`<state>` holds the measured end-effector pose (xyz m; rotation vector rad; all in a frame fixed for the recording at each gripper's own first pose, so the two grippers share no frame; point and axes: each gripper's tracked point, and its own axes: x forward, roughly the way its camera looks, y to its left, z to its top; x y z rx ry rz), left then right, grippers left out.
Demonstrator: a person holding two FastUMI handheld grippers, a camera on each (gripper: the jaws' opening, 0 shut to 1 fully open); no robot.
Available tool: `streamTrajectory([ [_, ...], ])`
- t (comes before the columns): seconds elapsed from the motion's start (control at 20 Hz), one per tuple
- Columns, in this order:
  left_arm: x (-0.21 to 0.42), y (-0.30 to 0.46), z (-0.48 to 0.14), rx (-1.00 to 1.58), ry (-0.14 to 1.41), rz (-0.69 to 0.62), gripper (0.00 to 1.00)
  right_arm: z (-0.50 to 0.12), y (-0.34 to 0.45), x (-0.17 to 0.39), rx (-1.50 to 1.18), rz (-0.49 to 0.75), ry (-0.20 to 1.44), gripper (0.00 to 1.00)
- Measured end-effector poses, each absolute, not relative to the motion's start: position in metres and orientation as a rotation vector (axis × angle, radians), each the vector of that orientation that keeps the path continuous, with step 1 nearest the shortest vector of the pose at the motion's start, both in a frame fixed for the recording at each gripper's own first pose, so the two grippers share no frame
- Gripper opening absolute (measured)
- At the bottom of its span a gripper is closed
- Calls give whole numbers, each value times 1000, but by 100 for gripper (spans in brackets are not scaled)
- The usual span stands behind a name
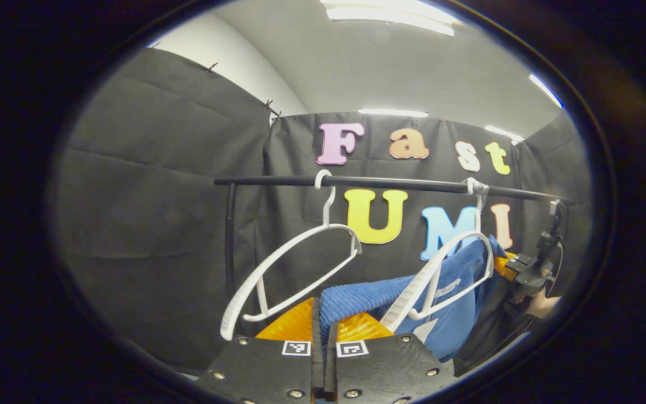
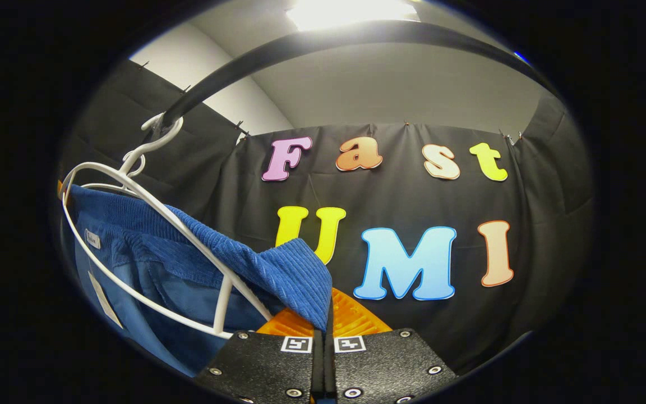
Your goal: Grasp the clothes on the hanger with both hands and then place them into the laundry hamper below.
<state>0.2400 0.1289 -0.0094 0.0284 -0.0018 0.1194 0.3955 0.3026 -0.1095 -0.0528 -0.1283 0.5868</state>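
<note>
The left gripper (image 1: 323,331), with its orange ribbed fingers (image 1: 295,322) pressed together, is clamped on the ribbed edge of the blue knitted garment (image 1: 356,300). From that pinch the cloth's long axis stretches away toward the far white plastic hanger (image 1: 457,264), over which it drapes. A second, bare white plastic hanger (image 1: 295,264) hangs tilted beside it on the black metal rail (image 1: 390,183).

The right gripper (image 2: 326,322) likewise has its fingers closed on a corner of the garment, whose band rises leftward to the hanger under the rail. In the left gripper view, the right gripper sits at the garment's far end, held by a hand (image 1: 541,306).
</note>
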Motion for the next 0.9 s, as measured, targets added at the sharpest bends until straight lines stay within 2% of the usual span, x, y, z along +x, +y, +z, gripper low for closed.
streamTrajectory([
  [0.4, 233, 113, -57, -12, 35, 141, 2, -115, 297, 398, -72, 579, -112, 0],
  [0.6, 242, 95, -73, -40, 58, 152, 1, -118, 281, 413, -68, 500, -95, 0],
  [0.75, 254, 72, -85, -40, 91, 114, 2, -139, 270, 425, -43, 475, -9, 0],
  [0.9, 253, 56, -93, 14, 122, 110, 1, -146, 259, 418, -76, 457, 2, 0],
])
